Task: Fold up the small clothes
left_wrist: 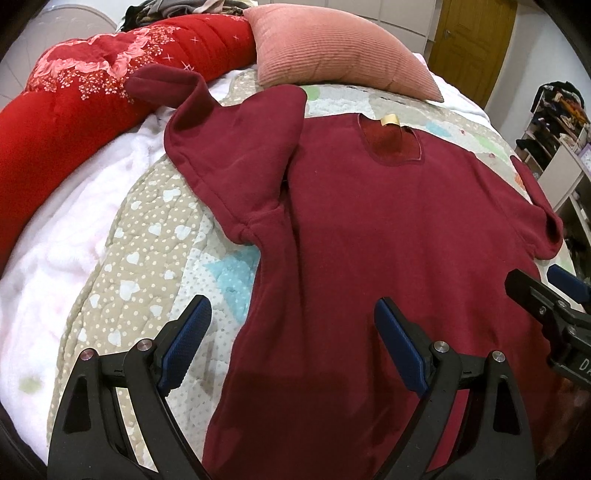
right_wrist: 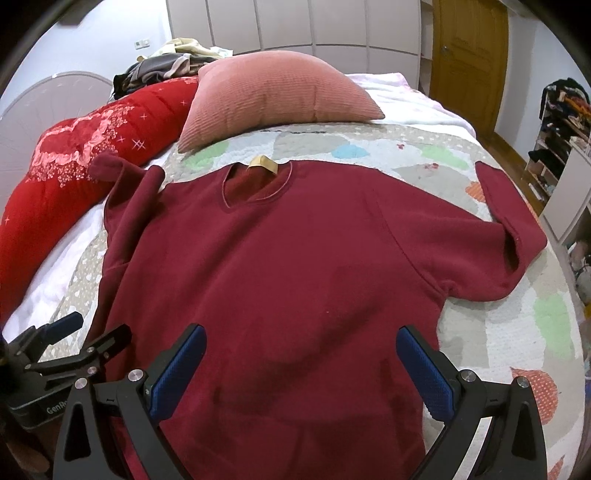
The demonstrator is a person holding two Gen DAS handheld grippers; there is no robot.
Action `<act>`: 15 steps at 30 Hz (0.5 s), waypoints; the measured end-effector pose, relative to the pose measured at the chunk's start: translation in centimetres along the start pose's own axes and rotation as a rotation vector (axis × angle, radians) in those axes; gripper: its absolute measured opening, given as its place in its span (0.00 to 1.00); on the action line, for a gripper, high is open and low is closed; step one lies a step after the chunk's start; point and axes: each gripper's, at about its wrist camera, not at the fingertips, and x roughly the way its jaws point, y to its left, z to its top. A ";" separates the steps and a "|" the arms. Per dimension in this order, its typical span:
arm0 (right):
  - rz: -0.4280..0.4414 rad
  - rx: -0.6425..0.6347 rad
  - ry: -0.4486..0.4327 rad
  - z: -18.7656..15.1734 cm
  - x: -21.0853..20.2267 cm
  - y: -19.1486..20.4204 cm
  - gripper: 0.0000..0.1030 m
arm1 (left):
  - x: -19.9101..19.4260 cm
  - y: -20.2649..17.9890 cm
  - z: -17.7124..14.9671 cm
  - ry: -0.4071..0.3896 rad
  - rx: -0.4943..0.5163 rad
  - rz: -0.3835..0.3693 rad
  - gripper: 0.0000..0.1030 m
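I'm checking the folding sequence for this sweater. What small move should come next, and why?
Probably bring the left tongs forward to the bunched left sleeve and fold it across the chest. The maroon sweater lies flat, front up, on the quilt, both tongs are open and hold nothing, and the right tongs hover over the hem.

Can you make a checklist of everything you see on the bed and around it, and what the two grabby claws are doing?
Surface: patchwork quilt on a bed, white blanket along its left side.
Job's things: dark red sweater spread flat, neck away from the cameras, yellow tag at the collar; left sleeve folded up, right sleeve bent back.
Clutter: pink pillow, red flowered quilt, heap of clothes behind.
Grippers: left gripper and right gripper both open, holding nothing.
Cables: nothing seen.
Surroundings: wooden door, cluttered shelves, wardrobe.
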 end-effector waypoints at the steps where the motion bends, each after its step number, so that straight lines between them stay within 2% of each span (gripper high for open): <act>1: -0.001 -0.001 0.000 0.0 0.1 0.0 1.00 | 0.0 0.0 0.0 0.000 0.000 0.000 0.88; 15: 0.006 -0.017 -0.007 0.8 0.5 1.3 1.00 | 0.4 0.3 0.6 0.001 -0.011 0.002 0.88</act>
